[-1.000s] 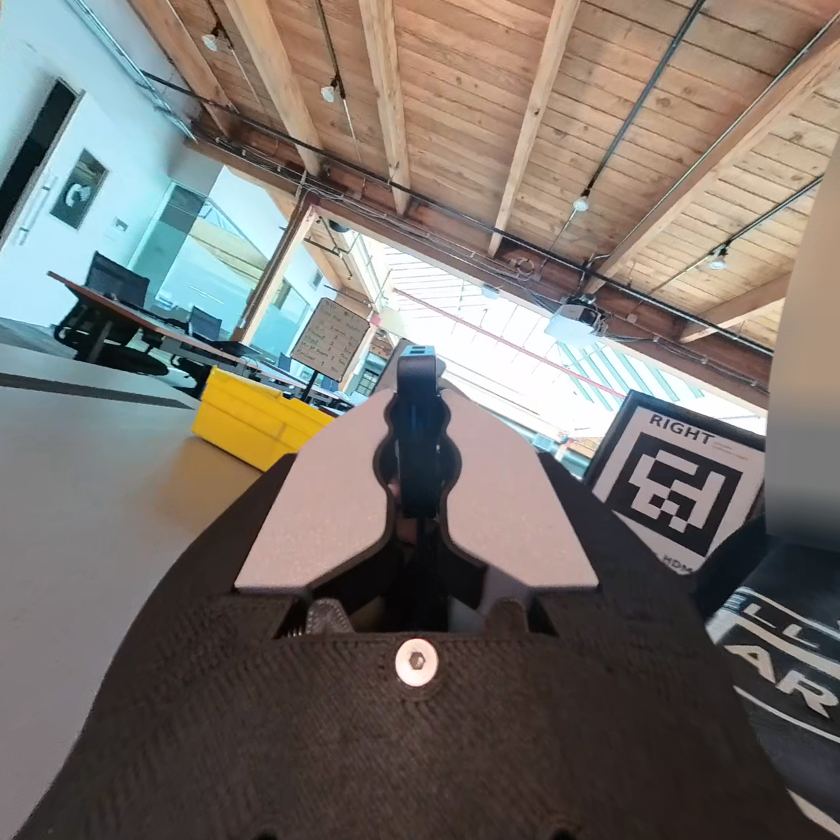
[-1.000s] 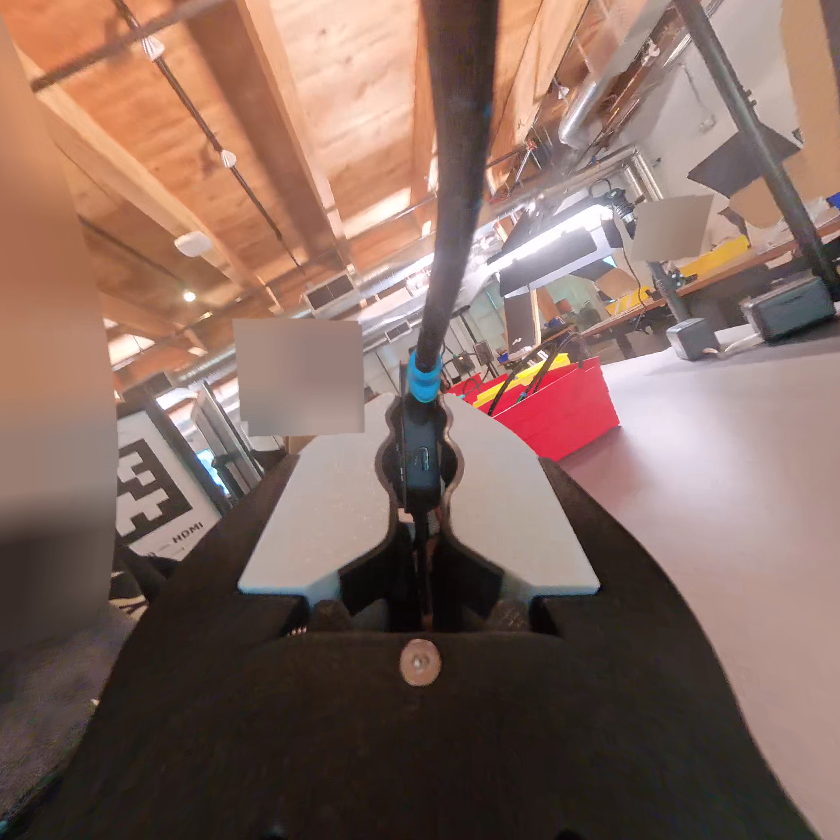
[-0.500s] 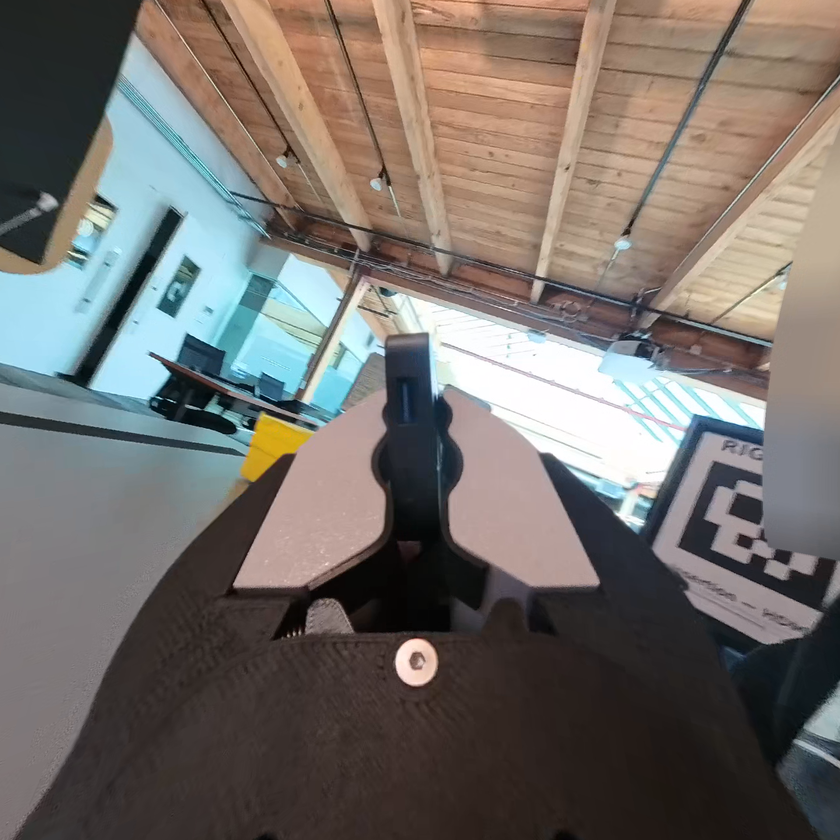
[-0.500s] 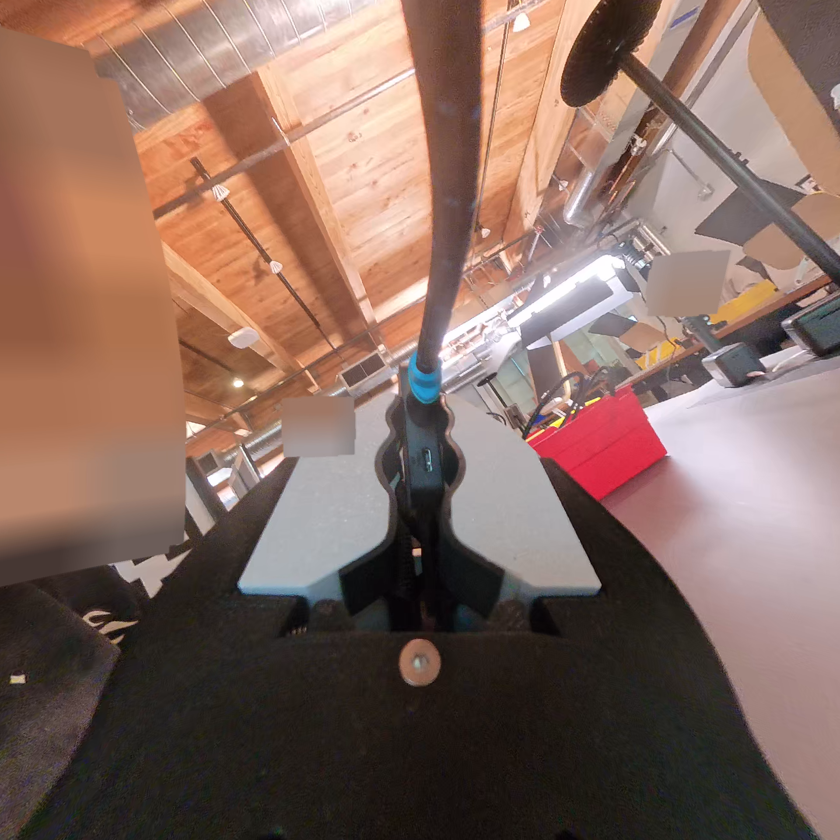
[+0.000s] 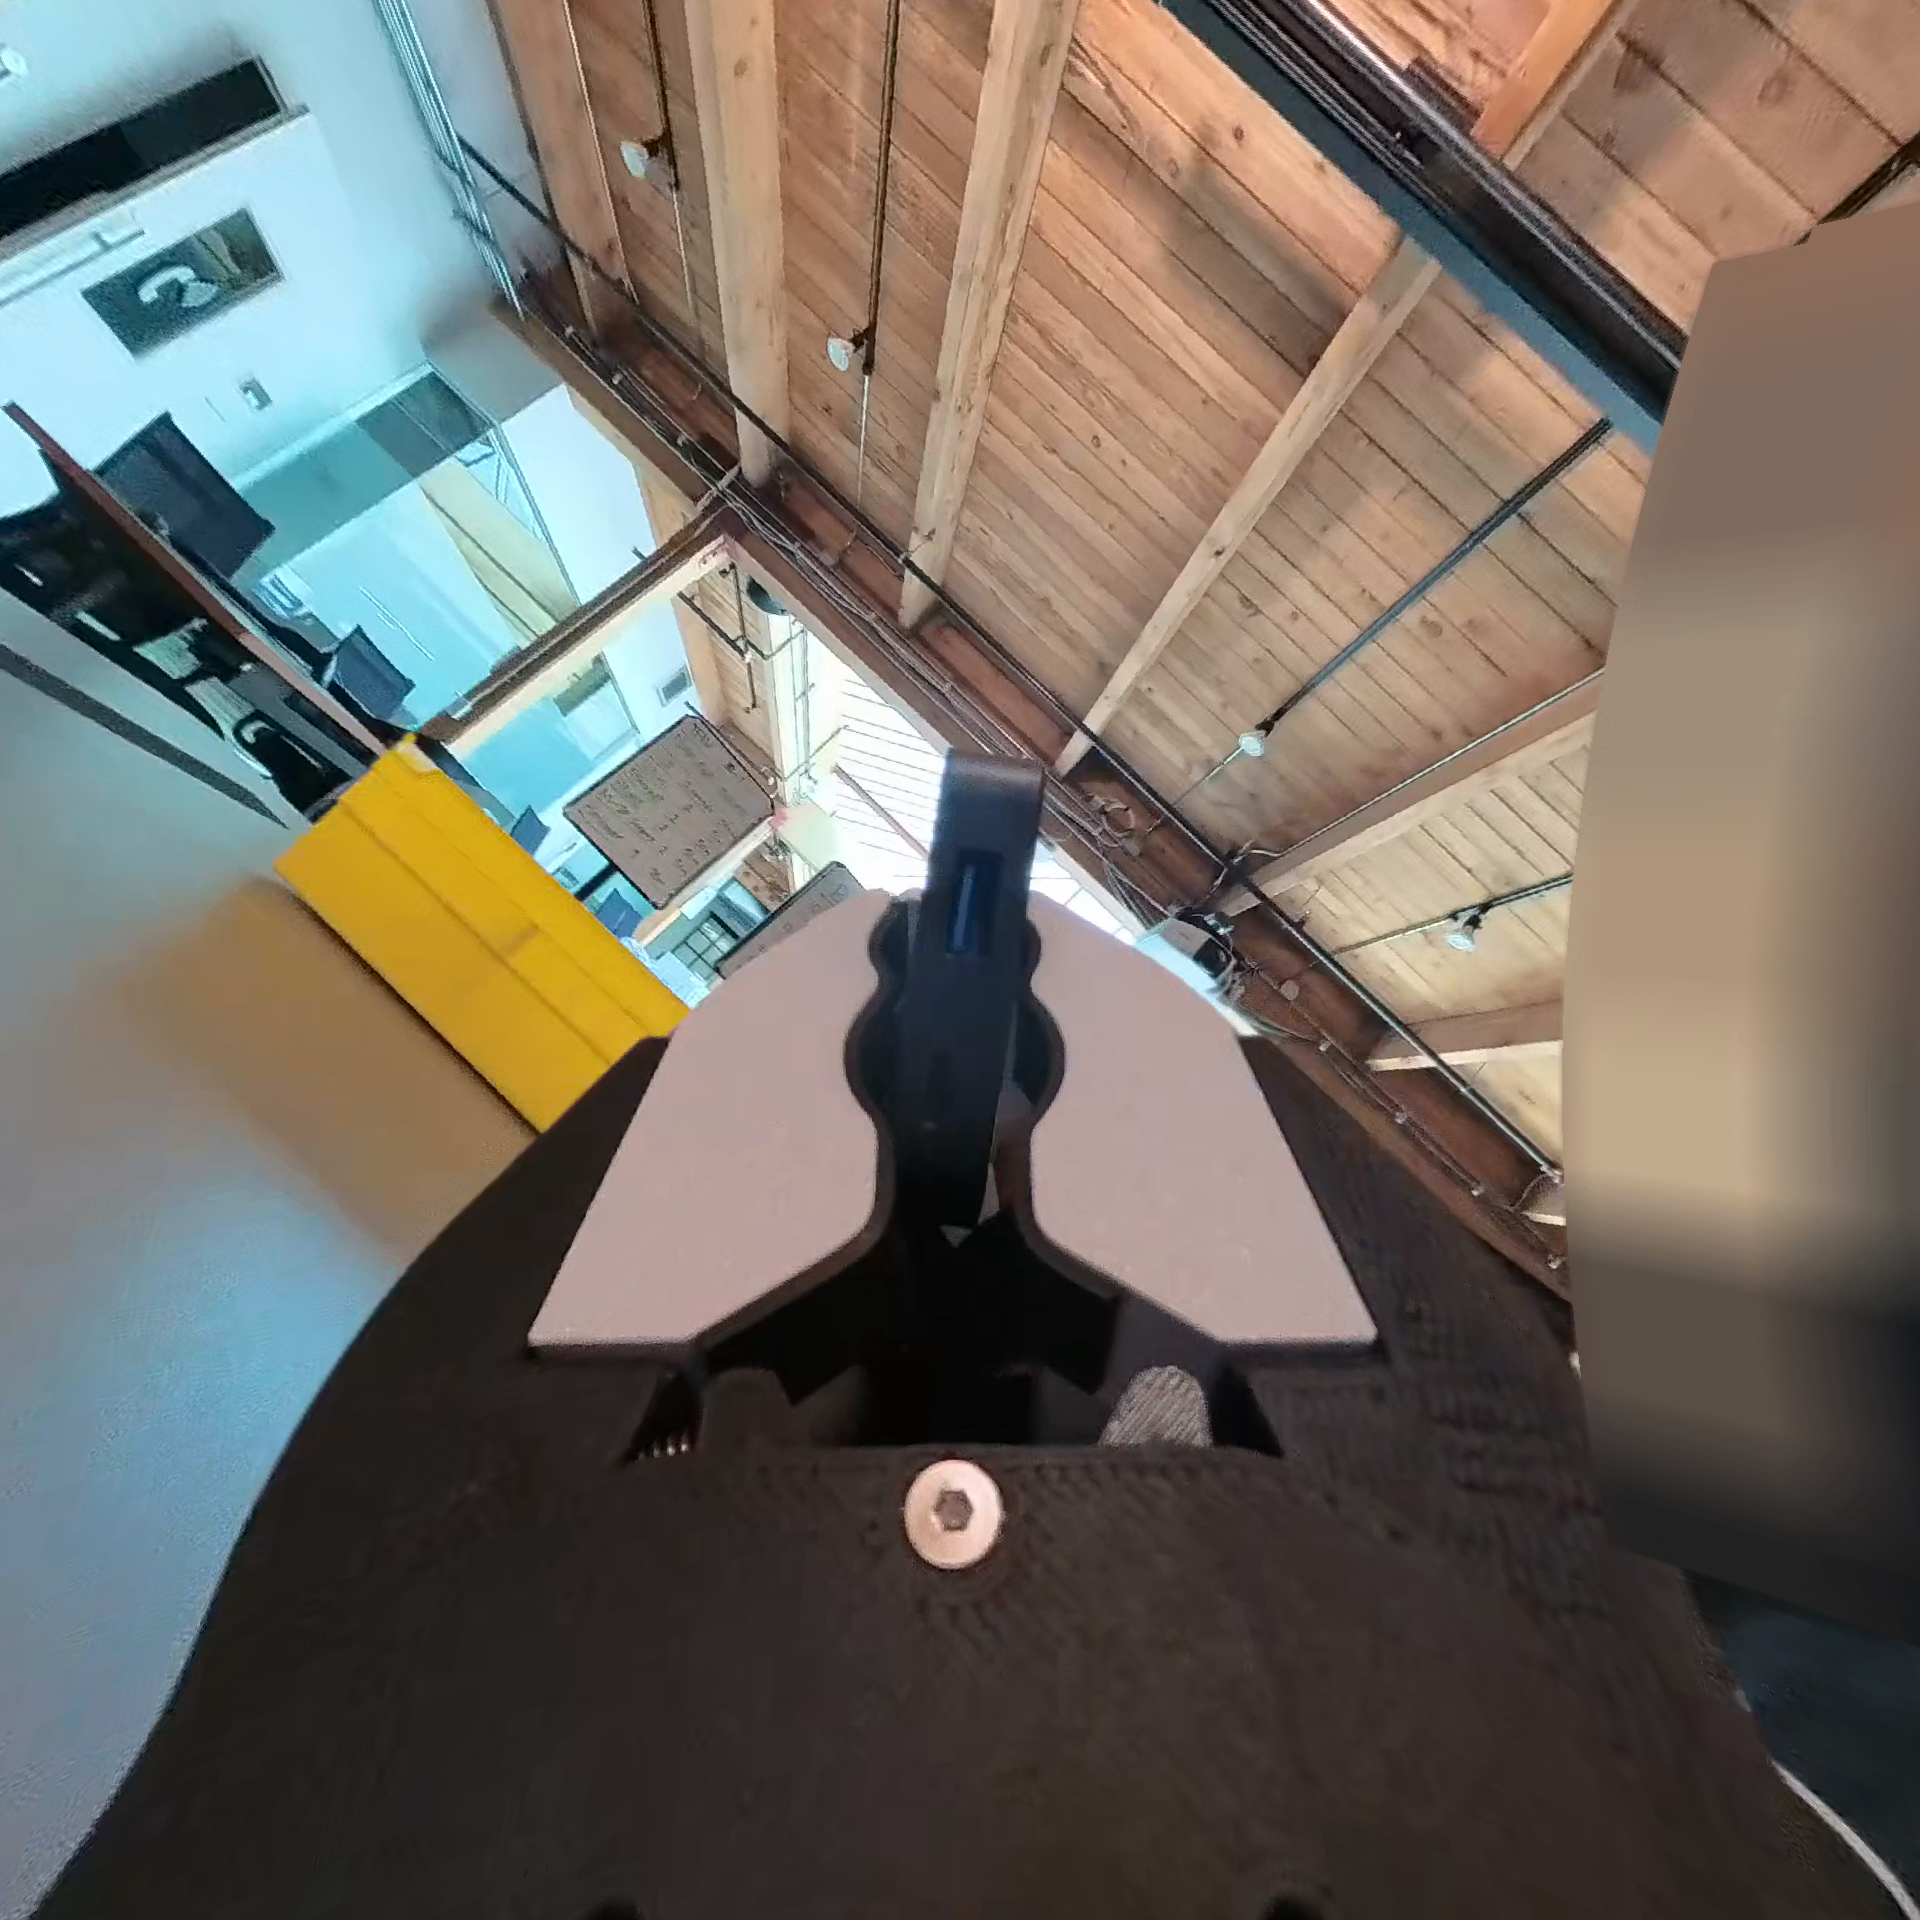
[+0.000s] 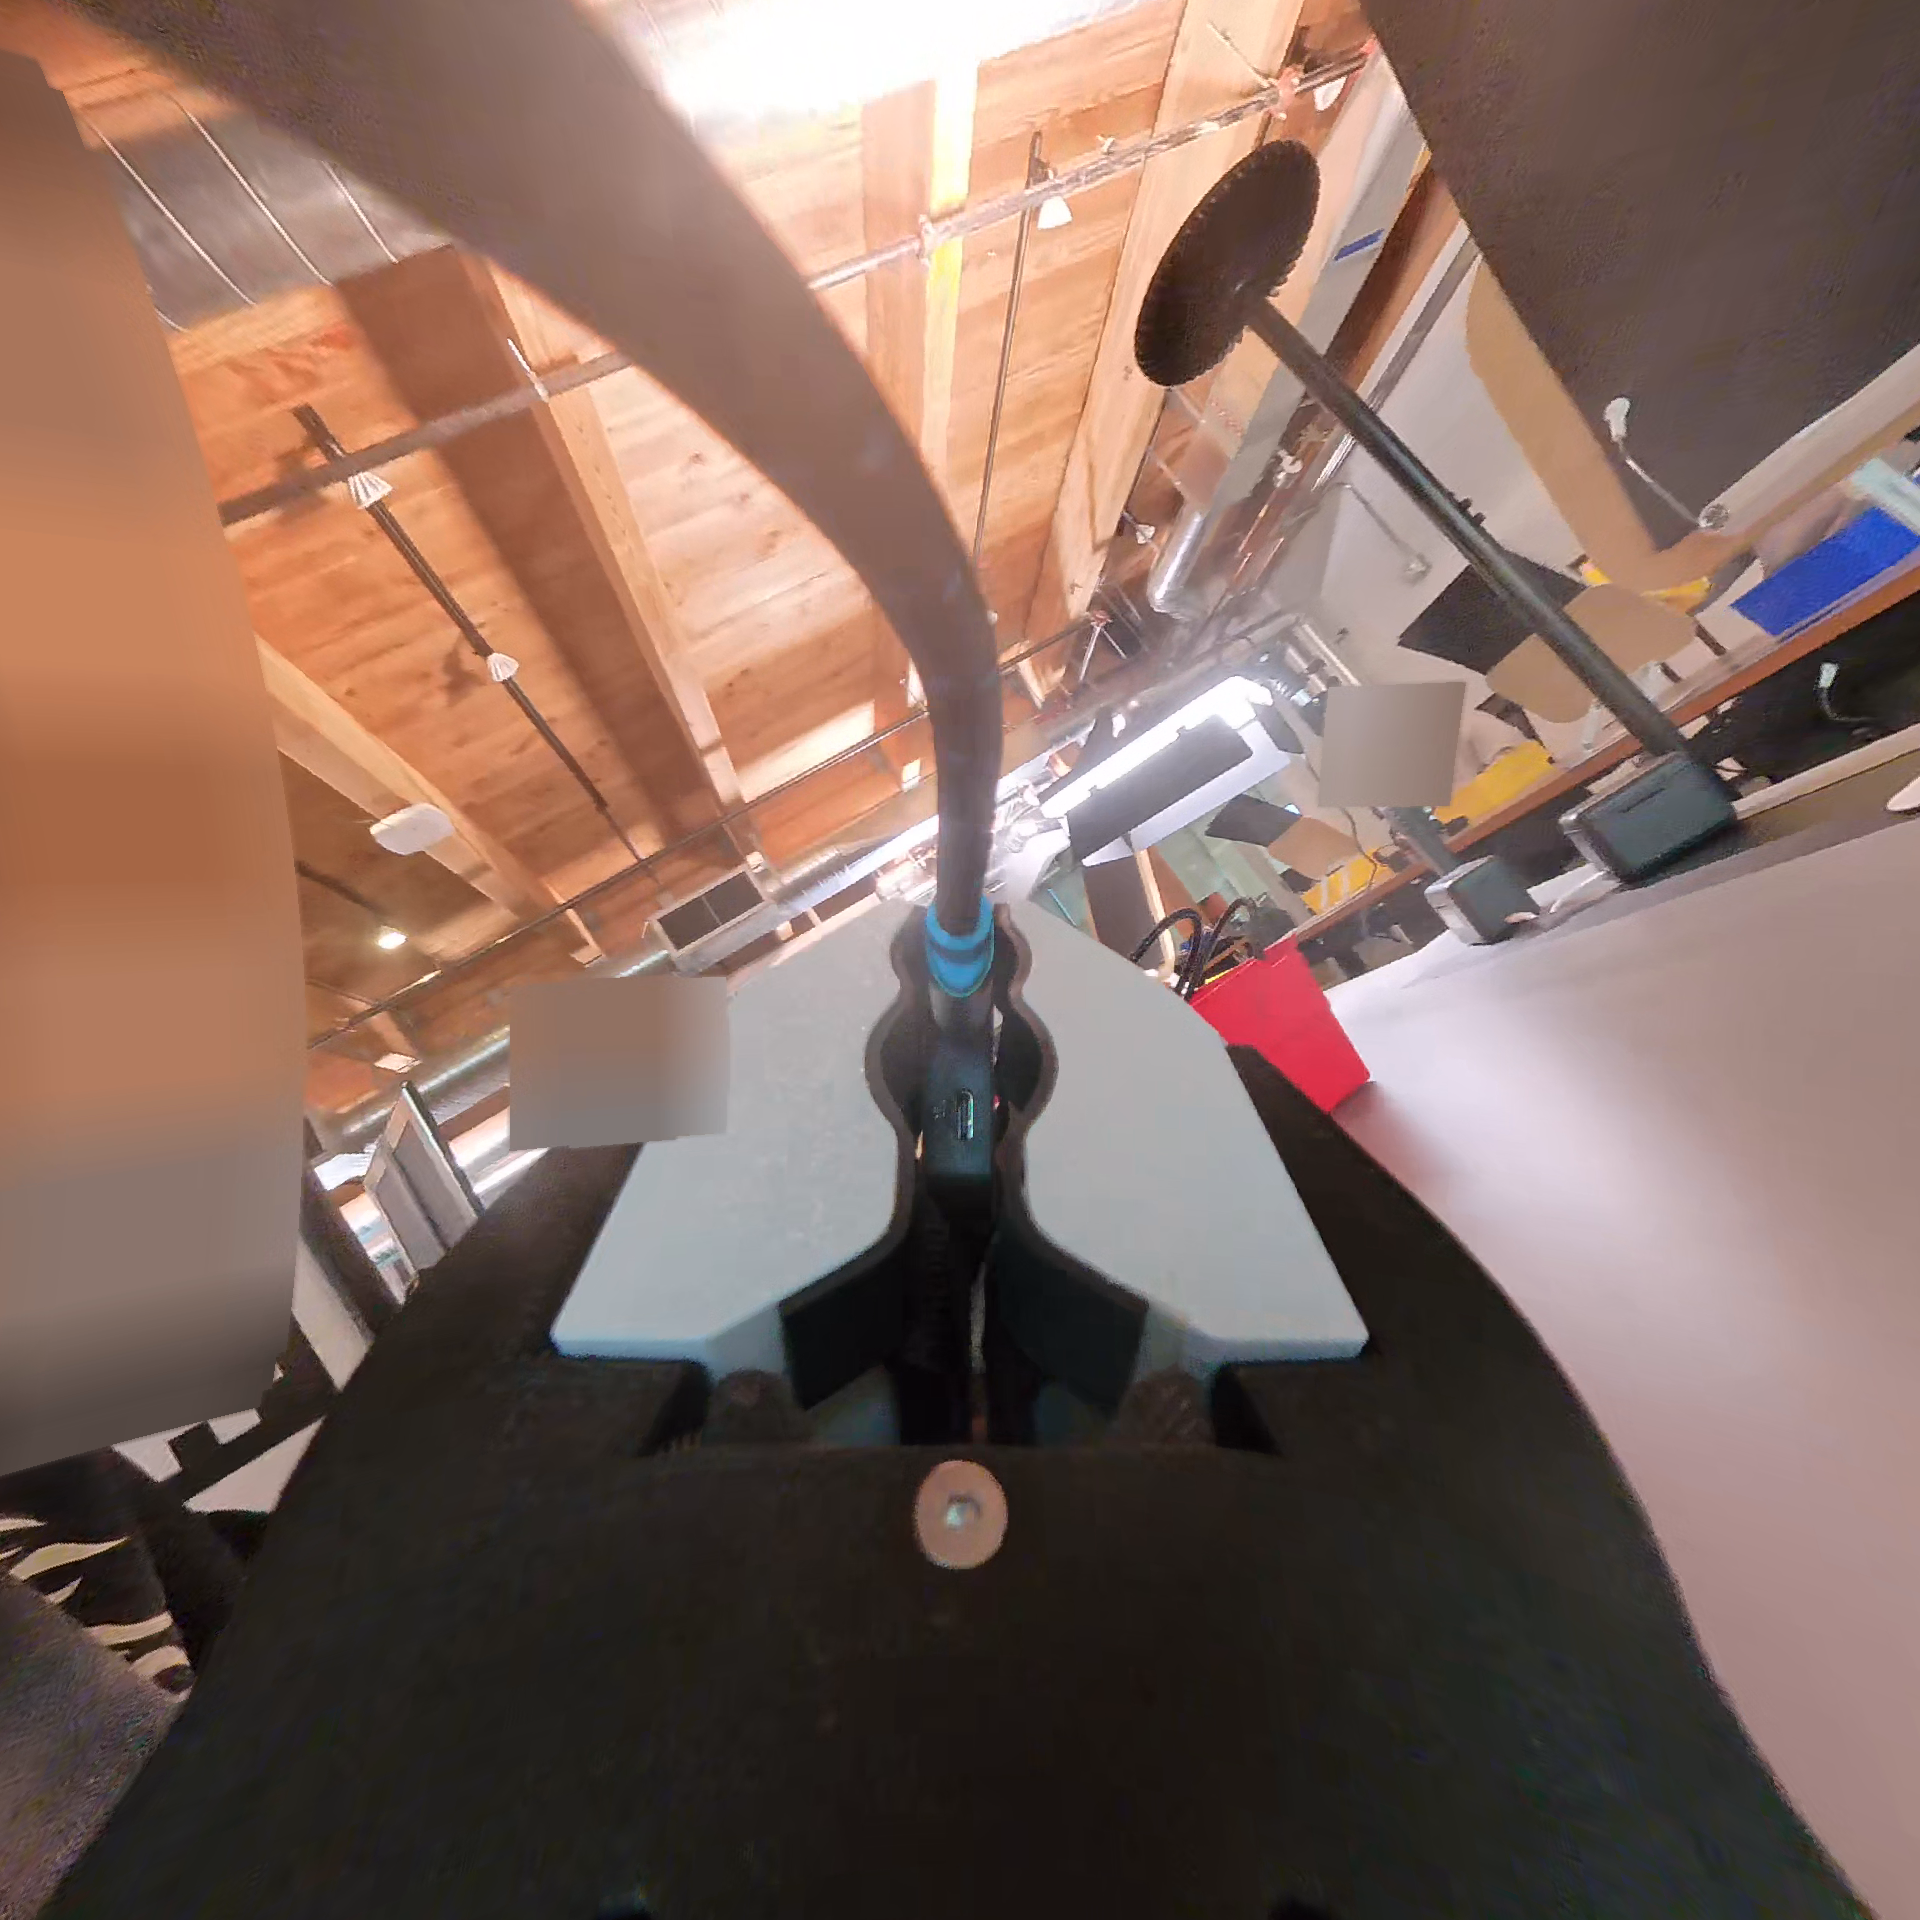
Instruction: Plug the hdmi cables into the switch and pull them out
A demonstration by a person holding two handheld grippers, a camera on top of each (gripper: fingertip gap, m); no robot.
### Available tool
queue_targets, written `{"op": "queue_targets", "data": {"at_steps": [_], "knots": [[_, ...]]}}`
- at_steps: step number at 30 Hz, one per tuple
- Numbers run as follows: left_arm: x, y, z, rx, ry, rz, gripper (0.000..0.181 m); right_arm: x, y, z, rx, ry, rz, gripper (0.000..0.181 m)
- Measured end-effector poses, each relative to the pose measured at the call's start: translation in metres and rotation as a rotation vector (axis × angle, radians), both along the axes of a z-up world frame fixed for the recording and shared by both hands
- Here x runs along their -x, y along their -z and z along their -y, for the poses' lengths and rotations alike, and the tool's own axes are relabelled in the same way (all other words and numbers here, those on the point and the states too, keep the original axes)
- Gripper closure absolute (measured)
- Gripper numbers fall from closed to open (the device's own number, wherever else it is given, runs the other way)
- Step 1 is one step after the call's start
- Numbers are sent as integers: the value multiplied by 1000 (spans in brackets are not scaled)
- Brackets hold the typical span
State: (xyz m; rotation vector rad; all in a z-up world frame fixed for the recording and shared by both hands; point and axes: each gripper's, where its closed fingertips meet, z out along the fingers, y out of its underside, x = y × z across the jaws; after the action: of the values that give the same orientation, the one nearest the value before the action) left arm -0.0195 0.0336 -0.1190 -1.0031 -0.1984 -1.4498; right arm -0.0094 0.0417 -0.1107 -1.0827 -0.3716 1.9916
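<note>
Nearest in the left wrist view: left gripper (image 5: 961, 997), grey fingers (image 5: 748, 1122) pinching a slim black switch (image 5: 971, 935) edge-on, a blue-lined port facing the camera. Tilted further over than half a second ago, with more wooden ceiling (image 5: 1195, 364) in view and the pale bench (image 5: 156, 1195) dropped to the lower left. Beyond, a yellow bin (image 5: 468, 935) on the bench, then an office wall.

Nearest in the right wrist view: right gripper (image 6: 961, 1049), fingers (image 6: 1143, 1143) pressed on the black hdmi cable (image 6: 961, 852) plug, blue ribbed collar just above the fingertips, a small port showing on the plug body. Cable now bent in a sweeping arc up and to the left, where it ran nearly straight a moment ago. Farther off, a red bin (image 6: 1283, 1029) on the bench (image 6: 1662, 1195), then lights and stands.

Both tools pointed upward, neither showing the other; plug and switch apparently apart, so either just separated or being lined up for insertion. Cannot tell which.
</note>
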Motion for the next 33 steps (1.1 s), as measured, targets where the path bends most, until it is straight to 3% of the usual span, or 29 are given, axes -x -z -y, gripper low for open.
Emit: {"op": "queue_targets", "data": {"at_steps": [6,10,12,15,23,33], "knots": [[1,0,-1,-26,-109,-45,164,0,-1,-4,94,-20,-81,170],[-1,6,-3,-2,-172,-80,155,1,0,0,64,0,-76,170],[-3,8,-4,9,-159,-84,151,1,1,1,63,1,-69,170],[-6,5,1,-27,-151,-101,166,1,4,-3,119,-28,-74,169],[-6,3,5,-51,-136,-82,166,6,2,7,79,-88,-61,170],[-7,2,9,-76,-184,-118,168,1,1,10,27,-49,-92,171]]}}
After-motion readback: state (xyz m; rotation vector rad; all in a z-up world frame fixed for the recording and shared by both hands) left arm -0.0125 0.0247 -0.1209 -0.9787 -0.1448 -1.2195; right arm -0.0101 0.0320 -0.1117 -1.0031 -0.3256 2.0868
